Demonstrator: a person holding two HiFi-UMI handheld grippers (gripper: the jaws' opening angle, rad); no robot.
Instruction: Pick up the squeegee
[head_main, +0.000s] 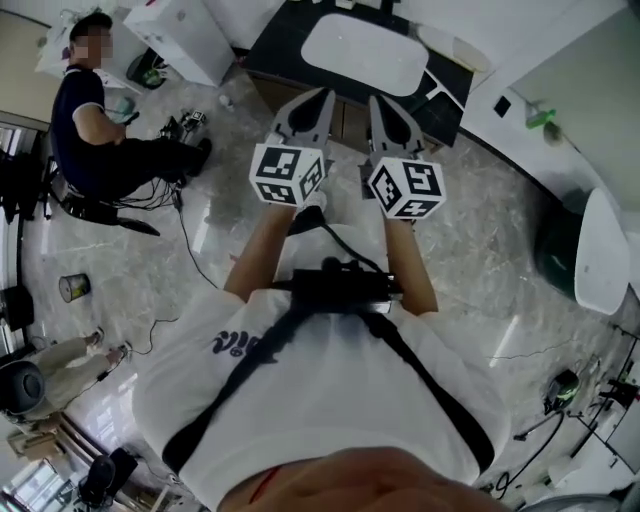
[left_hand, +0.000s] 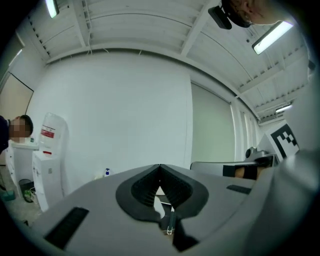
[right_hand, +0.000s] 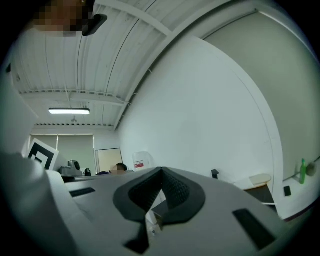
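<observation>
Two tools are out in front of me, level over the marble floor (head_main: 480, 270): the left tool (head_main: 322, 95) and the right tool (head_main: 376, 102), side by side and a little apart. In its own view I see the left tool (left_hand: 159, 166) narrow, its jaws meeting at the tips with nothing between them. The right tool (right_hand: 161, 170) reads the same, tips together and empty. I cannot make out the squeegee in any view, so I cannot tell how it looks or where it lies. Just ahead of the tools is a dark surface (head_main: 270, 55) carrying a white oval basin (head_main: 365, 52). To its right runs a pale ledge (head_main: 520, 90) with a green bottle (head_main: 540, 118) on it, and a white oval object (head_main: 600, 250) sits near the right edge. On my left a person (head_main: 95, 130) sits low beside a white cabinet (head_main: 185, 35), with black cables (head_main: 185, 225) trailing across the floor and a small can (head_main: 73, 287) standing apart from them
</observation>
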